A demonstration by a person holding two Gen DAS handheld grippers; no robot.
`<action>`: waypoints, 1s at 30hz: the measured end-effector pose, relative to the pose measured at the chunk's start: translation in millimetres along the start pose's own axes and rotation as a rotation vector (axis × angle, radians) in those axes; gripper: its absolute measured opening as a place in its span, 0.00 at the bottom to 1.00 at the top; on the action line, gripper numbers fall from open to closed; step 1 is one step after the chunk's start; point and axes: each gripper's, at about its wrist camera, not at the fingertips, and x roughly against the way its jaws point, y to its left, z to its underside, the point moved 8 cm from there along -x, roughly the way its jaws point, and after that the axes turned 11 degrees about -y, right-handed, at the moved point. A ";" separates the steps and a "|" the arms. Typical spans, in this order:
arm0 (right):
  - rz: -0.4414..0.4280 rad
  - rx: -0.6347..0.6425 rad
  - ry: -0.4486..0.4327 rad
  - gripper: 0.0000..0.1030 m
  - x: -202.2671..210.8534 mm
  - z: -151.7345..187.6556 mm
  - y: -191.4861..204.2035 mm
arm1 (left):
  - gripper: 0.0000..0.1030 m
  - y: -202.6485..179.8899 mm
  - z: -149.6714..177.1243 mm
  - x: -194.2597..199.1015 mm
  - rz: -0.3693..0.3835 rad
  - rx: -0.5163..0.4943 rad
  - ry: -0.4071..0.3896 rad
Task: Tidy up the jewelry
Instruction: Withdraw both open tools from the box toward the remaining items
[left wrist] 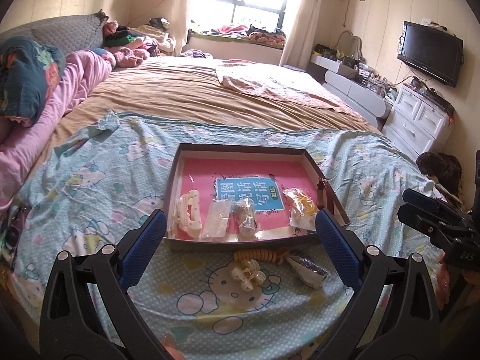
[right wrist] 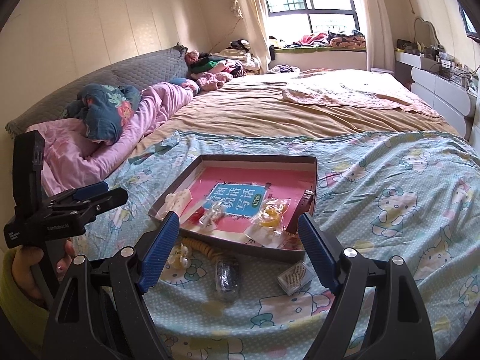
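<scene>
Left wrist view: left gripper [left wrist: 240, 237], blue-padded jaws spread wide and empty, angled down over the shallow brown cardboard tray [left wrist: 240, 147] of bagged jewelry on the cartoon-cat bedsheet [left wrist: 90, 186]. Right gripper [right wrist: 238, 244] likewise wide, empty, tilted downward.

A wall television [left wrist: 429, 52] hangs above white drawers [left wrist: 418, 117] (cluttered on top, possibly cables); pink quilt [right wrist: 156, 105] lies bunched.
</scene>
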 end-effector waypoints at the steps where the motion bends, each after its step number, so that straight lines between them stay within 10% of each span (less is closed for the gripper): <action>1: -0.001 0.001 0.000 0.78 0.9 0.3 0.8 | 0.90 0.4 -0.2 2.5 0.000 0.000 -0.003; 30: -0.053 0.085 0.080 0.78 0.7 42.1 28.8 | 0.90 17.0 40.4 14.4 -0.075 0.002 0.054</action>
